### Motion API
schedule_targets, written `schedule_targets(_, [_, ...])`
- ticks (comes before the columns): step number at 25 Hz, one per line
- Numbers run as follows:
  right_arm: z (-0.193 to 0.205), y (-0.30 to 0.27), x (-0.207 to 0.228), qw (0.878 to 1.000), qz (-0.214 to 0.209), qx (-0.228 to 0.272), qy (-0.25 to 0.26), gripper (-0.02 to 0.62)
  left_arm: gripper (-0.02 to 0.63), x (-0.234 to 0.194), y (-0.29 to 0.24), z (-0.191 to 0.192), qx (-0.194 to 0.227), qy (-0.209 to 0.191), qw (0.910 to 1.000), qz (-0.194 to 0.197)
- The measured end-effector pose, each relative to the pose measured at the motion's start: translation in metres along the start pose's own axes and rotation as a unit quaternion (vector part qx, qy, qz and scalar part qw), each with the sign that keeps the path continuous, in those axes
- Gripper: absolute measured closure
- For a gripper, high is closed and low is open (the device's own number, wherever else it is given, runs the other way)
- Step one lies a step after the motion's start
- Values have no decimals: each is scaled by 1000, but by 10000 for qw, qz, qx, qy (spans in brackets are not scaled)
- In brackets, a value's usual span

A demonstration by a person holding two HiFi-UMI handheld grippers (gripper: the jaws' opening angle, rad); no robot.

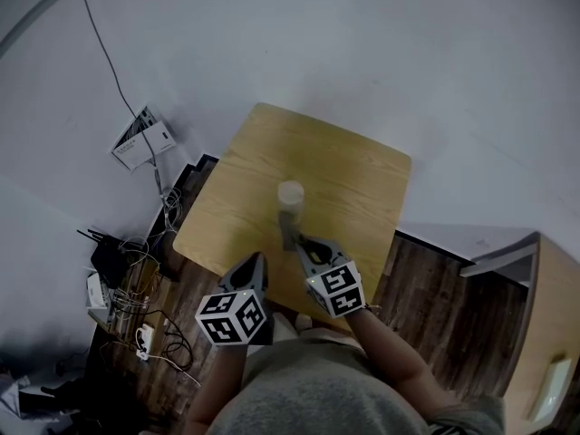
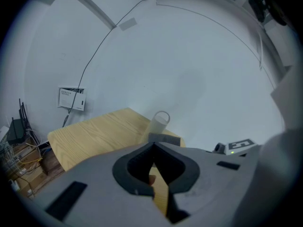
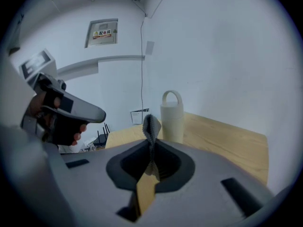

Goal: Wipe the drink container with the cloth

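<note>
A pale drink container [image 1: 290, 196] with a loop handle stands upright near the middle of the wooden table [image 1: 353, 179]. It shows again in the right gripper view [image 3: 172, 115] and in the left gripper view [image 2: 159, 123]. My right gripper [image 1: 305, 246] is shut on a grey cloth [image 3: 151, 126], which sticks up between the jaws just short of the container. In the head view the cloth [image 1: 289, 232] hangs at the container's near side. My left gripper [image 1: 257, 263] hovers left of it over the table's near edge, jaws shut on nothing [image 2: 154, 150].
Left of the table, on the dark wooden floor, lie tangled cables and small devices [image 1: 127, 288]. A leaflet [image 1: 140, 140] and a cable are on the white wall. A light wooden cabinet [image 1: 548, 333] stands at the right.
</note>
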State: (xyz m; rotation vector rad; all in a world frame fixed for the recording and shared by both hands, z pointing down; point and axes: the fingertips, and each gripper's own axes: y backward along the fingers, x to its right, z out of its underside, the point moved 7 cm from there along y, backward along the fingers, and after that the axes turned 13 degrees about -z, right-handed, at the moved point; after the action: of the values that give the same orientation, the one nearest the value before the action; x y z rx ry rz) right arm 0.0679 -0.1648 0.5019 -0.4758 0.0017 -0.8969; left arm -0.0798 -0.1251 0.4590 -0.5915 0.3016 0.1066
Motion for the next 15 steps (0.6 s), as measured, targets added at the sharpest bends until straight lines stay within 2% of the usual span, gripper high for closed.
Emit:
schedule_targets(7, [-4,37,-16,9986,391,328,-144,583,604,9,8,4,17,-255,9993,288])
schedule_targets(15, [-3,62,-68,9945,876,528,-245,581,604,-8,42,16,-119,-553,9966,602])
